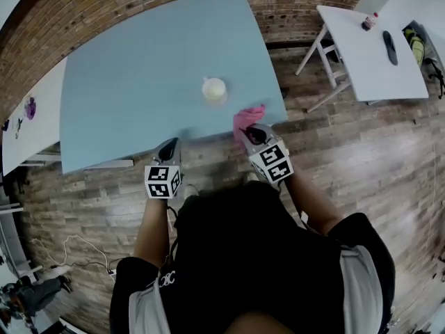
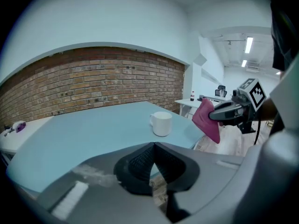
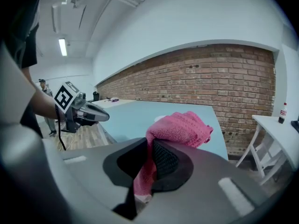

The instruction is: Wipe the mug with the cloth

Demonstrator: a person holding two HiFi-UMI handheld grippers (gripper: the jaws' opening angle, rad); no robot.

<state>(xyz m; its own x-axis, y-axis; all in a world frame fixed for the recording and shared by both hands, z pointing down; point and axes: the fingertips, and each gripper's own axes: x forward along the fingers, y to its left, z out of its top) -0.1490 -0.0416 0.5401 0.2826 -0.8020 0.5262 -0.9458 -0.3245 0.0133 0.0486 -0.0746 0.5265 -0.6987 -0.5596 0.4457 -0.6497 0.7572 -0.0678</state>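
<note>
A white mug [image 1: 214,89] stands upright on the light blue table [image 1: 139,68], near its front edge; the left gripper view shows the mug [image 2: 161,123] ahead and to the right. A pink cloth [image 1: 247,120] hangs over the table's front right corner, pinched in my right gripper [image 1: 250,133]. In the right gripper view the cloth [image 3: 180,130] bunches between the shut jaws and hides most of the mug. My left gripper [image 1: 169,147] is shut on nothing, just off the table's front edge, left of the mug. Its jaws [image 2: 153,158] meet in the left gripper view.
A white folding table [image 1: 368,44] with a bottle and a dark object stands at the right. Another white table [image 1: 28,117] with a small purple thing adjoins the blue one on the left. A brick wall runs behind. The floor is wood planks.
</note>
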